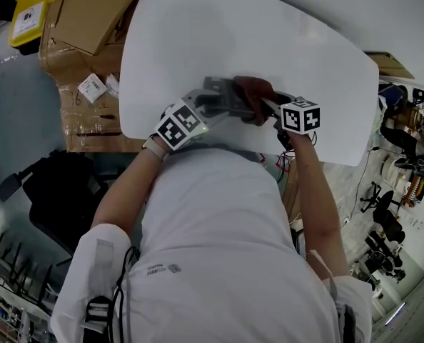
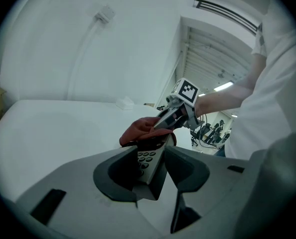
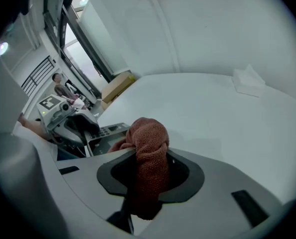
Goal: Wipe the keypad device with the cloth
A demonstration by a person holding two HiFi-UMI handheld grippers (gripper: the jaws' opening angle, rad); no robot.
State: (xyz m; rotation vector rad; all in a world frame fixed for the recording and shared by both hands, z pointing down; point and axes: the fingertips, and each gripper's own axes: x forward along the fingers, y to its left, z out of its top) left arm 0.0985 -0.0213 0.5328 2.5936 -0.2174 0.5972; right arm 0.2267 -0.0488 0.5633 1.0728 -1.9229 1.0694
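A: Where is the keypad device?

B: It is by the near edge of the table, about the middle of that edge. The left gripper has its jaws partway apart and pressed on the device's near end, so it holds it. I cannot tell if the far end rests on the table.

A: And the cloth?

B: The right gripper has its jaws squeezed on it. A soft lump sticks out in front. In the left gripper view the cloth lies on the far end of the device, past the buttons.

A: How do you wipe it well?

B: I think you hold the device firm and tilted. Then drag the cloth lump along its face, from the far end down over the buttons. Press softly. Only cloth should touch it, not the hard jaw tips.

A: What is the cloth like?

B: It looks fuzzy and loopy, like a towel. It is red-brown and floppy, so it should bend round bumps.

A: And the device?

B: It is a long, flat, hard grey block with small dark buttons in rows. Dirt could hide between them. The table is smooth and white, with round corners.
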